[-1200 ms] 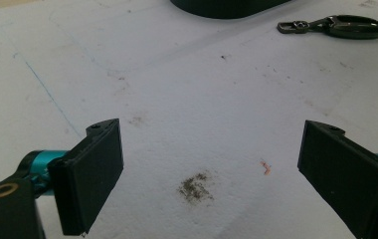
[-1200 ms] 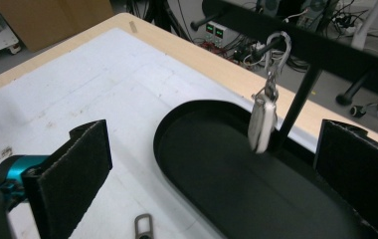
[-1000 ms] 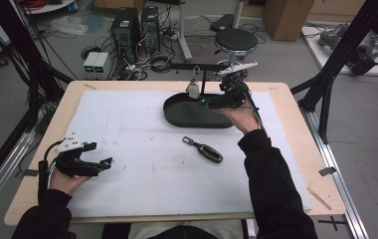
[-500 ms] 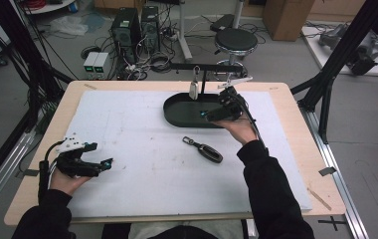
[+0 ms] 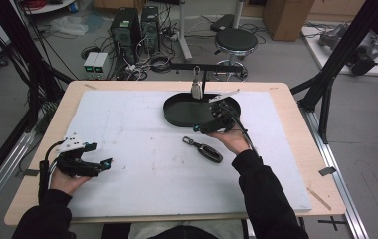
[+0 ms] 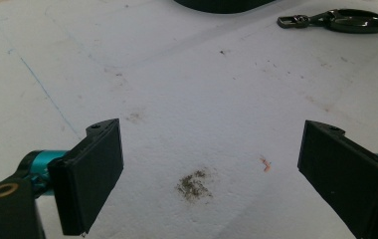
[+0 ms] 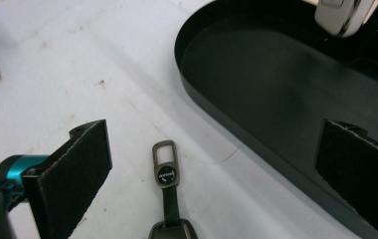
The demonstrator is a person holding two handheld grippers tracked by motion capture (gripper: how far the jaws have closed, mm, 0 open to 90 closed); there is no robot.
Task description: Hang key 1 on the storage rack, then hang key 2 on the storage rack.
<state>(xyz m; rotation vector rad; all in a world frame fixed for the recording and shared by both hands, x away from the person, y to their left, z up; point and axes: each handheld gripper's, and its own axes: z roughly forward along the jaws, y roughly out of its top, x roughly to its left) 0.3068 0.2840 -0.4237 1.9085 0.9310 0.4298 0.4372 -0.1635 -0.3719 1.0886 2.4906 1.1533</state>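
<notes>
A dark key fob (image 5: 204, 149) with a strap and metal clasp lies on the white mat, just in front of a black oval tray (image 5: 177, 115). My right gripper (image 5: 201, 128) hovers open over the tray's near rim, right above the fob's clasp end. In the right gripper view the clasp (image 7: 165, 171) lies between the open jaws (image 7: 217, 164), with the tray (image 7: 256, 74) to the right. A silver fob (image 5: 196, 88) hangs from a black stand over the tray. My left gripper (image 5: 102, 165) rests open at the near left; its jaws (image 6: 212, 164) hold nothing.
The white mat (image 5: 137, 144) covers most of the wooden table (image 5: 296, 129). From the left gripper view the dark fob (image 6: 336, 21) lies far off at the top right. Cables, computers and a stool stand on the floor beyond the table.
My right gripper has pulled back from above the tray toward the near rim and lowered over the fob's clasp end. The left gripper has stayed put.
</notes>
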